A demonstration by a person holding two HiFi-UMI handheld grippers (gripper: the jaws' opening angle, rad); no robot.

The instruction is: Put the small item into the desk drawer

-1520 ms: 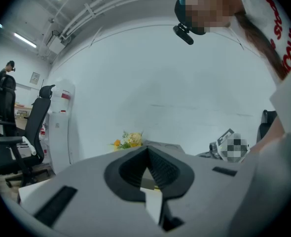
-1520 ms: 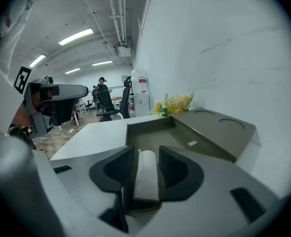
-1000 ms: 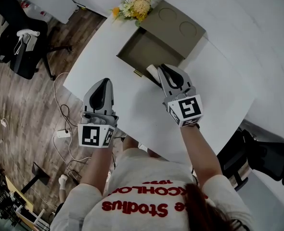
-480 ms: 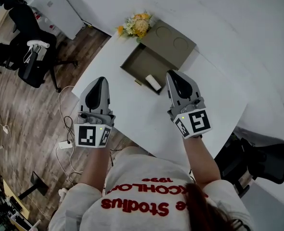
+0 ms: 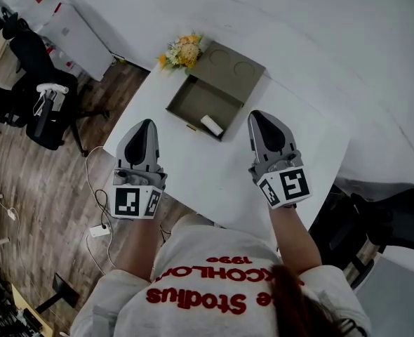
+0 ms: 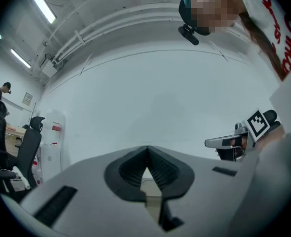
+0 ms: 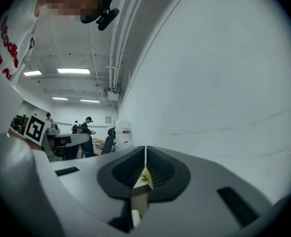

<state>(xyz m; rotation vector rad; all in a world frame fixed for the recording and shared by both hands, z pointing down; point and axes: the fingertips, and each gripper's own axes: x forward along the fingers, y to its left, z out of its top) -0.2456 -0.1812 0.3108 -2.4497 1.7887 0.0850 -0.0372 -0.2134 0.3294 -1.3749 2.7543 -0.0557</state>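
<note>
Remaining step: drawer (image 5: 191, 101) closure is judged pending.
Small item (image 5: 211, 124): laid in drawer, ahead-left of nearer right hand-held gripper (image 5: 258, 116).
Right jaws: closed together, empty.

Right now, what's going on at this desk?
A person holds a tool in each hand over the near part of a white desk. The left tool and the right tool are both shut and empty, well apart from each other. The small white item already lies inside the open drawer of an olive desk box, next to a bunch of flowers. The drawer is not yet pushed in.
</note>
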